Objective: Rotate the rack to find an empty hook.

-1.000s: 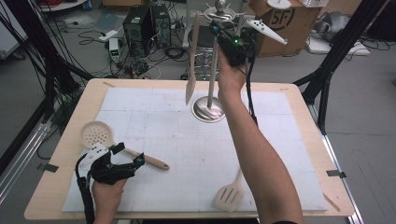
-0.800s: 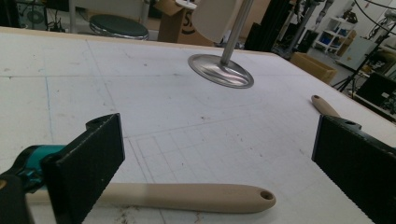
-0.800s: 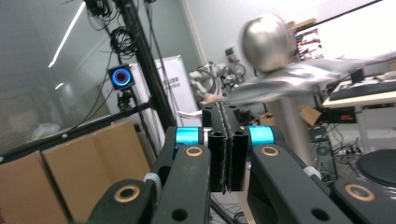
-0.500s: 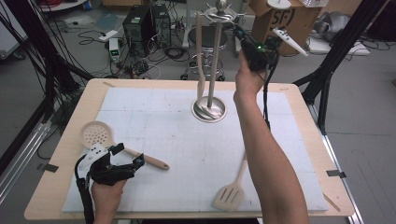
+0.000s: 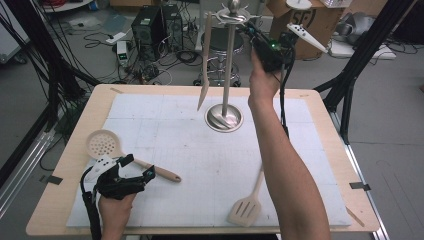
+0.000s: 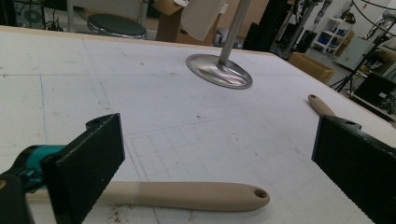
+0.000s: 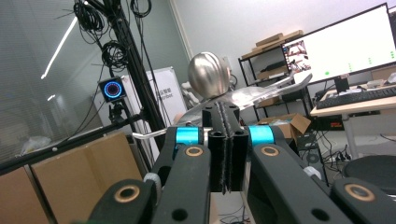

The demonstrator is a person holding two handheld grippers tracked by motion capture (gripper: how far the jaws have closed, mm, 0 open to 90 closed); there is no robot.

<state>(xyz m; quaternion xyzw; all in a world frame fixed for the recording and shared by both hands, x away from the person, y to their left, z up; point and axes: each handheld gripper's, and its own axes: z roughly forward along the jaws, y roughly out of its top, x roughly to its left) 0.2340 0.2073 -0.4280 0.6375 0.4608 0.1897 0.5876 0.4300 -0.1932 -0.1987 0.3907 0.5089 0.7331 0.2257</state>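
Note:
A metal utensil stand (image 5: 228, 70) rises from its round base (image 5: 224, 119) at the table's far middle. A beige spatula (image 5: 204, 67) hangs tilted from a hook at its top. My right gripper (image 5: 248, 28) is raised beside the stand's top, jaws shut with nothing between them; its own view has the stand's ball cap (image 7: 208, 74) just behind the right gripper (image 7: 223, 114). My left gripper (image 5: 139, 166) rests open at the near left, over the handle (image 6: 187, 196) of a beige skimmer (image 5: 102, 143). The left gripper (image 6: 219, 135) holds nothing.
A beige slotted turner (image 5: 247, 207) lies near the front edge, right of centre; its handle (image 6: 320, 105) points toward the stand. A white gridded mat (image 5: 190, 150) covers the wooden table. Cardboard boxes, cables and frame legs stand beyond the far edge.
My right hand has shifted from the pole's front to the right of its top. The hanging spatula has swung and now tilts. The left gripper has stayed put.

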